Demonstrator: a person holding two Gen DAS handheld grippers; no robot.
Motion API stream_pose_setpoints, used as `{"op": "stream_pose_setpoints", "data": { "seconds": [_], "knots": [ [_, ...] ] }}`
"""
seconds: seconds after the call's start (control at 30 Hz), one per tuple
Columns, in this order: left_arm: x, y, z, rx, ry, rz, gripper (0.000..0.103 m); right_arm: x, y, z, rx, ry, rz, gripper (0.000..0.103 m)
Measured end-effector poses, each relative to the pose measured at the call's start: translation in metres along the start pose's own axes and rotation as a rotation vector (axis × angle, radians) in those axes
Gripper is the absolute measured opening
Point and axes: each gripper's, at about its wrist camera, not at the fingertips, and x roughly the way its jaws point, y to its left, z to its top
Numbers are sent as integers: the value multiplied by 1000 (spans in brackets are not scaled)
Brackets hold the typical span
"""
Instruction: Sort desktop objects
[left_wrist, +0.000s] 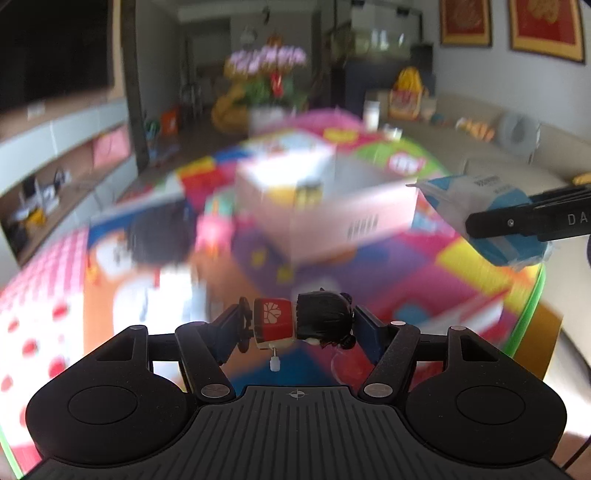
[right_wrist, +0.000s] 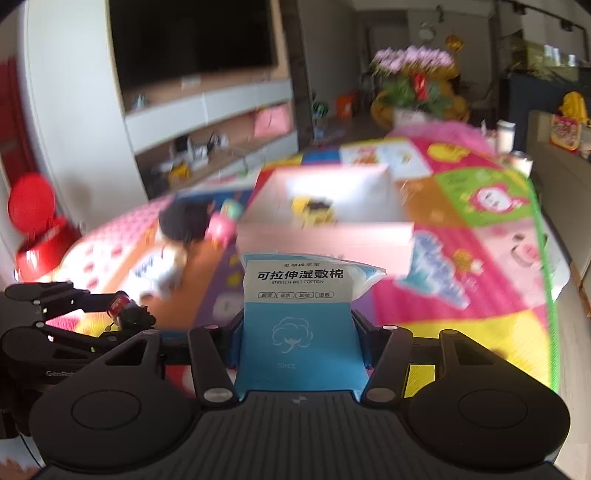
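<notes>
A small doll (left_wrist: 275, 319) with a red body and black hair lies sideways between the fingers of my left gripper (left_wrist: 301, 323), which is shut on it above the colourful mat. My right gripper (right_wrist: 297, 332) is shut on a blue-and-white packet of wet cotton pads (right_wrist: 295, 284), raised just before the near wall of an open pink cardboard box (right_wrist: 325, 240). The left wrist view shows that packet (left_wrist: 476, 192) and the right gripper (left_wrist: 517, 218) to the right of the box (left_wrist: 332, 218). The right wrist view shows the left gripper (right_wrist: 122, 314) with the doll (right_wrist: 127, 314) low at the left.
A yellow-and-black item (right_wrist: 312, 210) lies inside the box. A dark round object (right_wrist: 184, 221), a pink toy (right_wrist: 221, 229) and a white item (right_wrist: 162, 273) sit left of the box. The mat's green edge (right_wrist: 546, 277) marks the table's right side. A red object (right_wrist: 33, 210) stands far left.
</notes>
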Motion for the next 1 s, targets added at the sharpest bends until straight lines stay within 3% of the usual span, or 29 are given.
{"op": "stream_pose_setpoints", "data": {
  "seconds": [0.2, 0.33, 0.4, 0.43, 0.53, 0.7, 0.9, 0.97, 1.0],
  "knots": [
    [14, -8, 67, 68, -158, -1, 70, -39, -17, 53, 19, -210, -48, 55],
    [51, -5, 106, 13, -242, -7, 71, -46, -24, 84, 6, -295, -87, 55],
    [80, -4, 116, 25, -231, 5, 92, -41, -29, 97, 11, -315, -93, 55],
    [92, -3, 117, 23, -203, -4, 94, -38, -32, 102, 22, -317, -101, 55],
    [100, 7, 101, -7, -143, 18, 97, -29, -40, 110, 49, -311, -121, 55],
    [74, 29, 49, -50, -85, 54, 98, -7, -46, 119, 35, -270, -121, 55],
    [47, 52, 12, -121, -35, 108, 100, 62, -39, 151, 34, -191, -108, 55],
    [41, 59, 4, -139, -22, 119, 100, 92, -36, 158, -2, -158, -110, 62],
    [39, 62, 0, -145, -15, 128, 100, 106, -34, 160, -19, -128, -129, 73]
  ]
}}
